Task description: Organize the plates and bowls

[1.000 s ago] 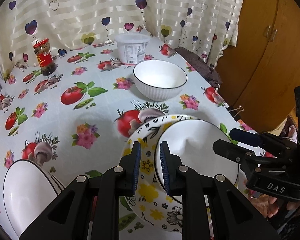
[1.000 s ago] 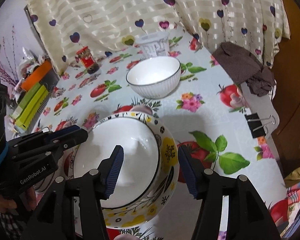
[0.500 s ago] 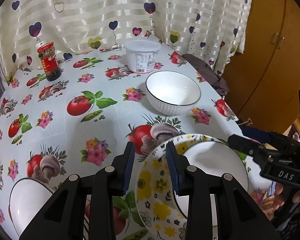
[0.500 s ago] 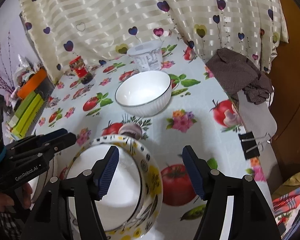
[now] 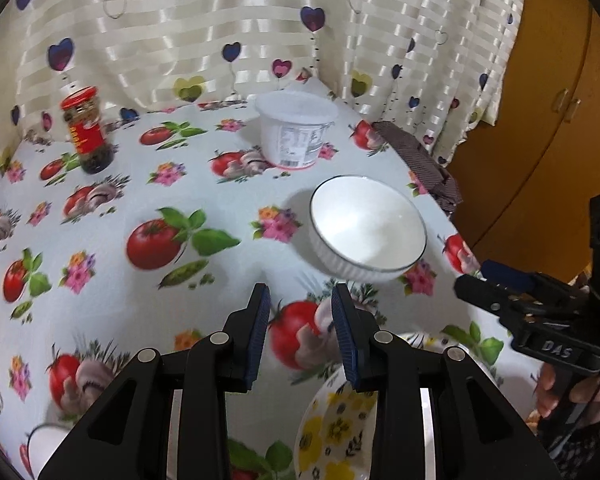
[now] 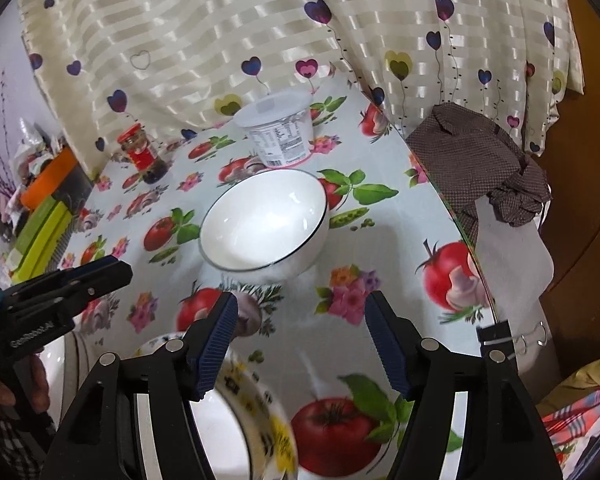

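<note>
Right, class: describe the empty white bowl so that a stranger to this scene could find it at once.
Start at the table's fruit-and-flower tablecloth. In front of the white plastic tub by the heart-print curtain stands the white bowl, upright and alone. Its ribbed outside and thin dark rim line set it apart from the yellow-flowered plate nearer the grippers.

Home dining corner: bench (image 5: 228, 280) under tomato-print oilcloth; heart-patterned curtain (image 5: 220, 32) behind it; wooden cupboard (image 5: 548, 120) beside; sauce jar (image 5: 86, 132), white bowl (image 5: 366, 228) on it.
</note>
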